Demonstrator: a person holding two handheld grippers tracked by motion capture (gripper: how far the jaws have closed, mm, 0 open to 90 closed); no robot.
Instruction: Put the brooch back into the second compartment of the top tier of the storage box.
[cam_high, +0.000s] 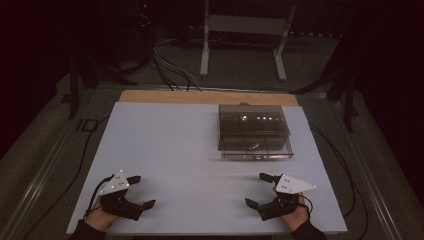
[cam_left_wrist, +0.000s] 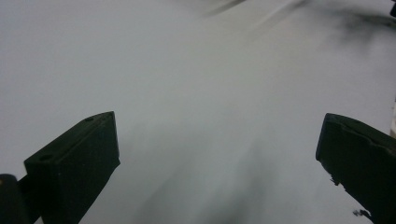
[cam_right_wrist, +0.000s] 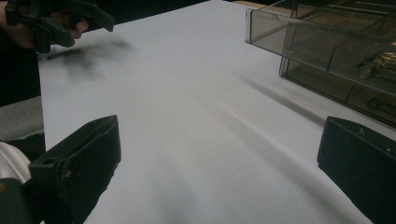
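White board (cam_high: 190, 150) on wooden table: our landmark. Our left gripper (cam_high: 142, 192) at board's near-left corner, jaws spread wide, nothing between them. Our right gripper (cam_high: 259, 190) at board's near-right edge, jaws likewise released, empty. Smoky clear plastic organizer box (cam_high: 254, 131) sits toward board's far-right, well apart from both grippers, small metal parts inside compartments.
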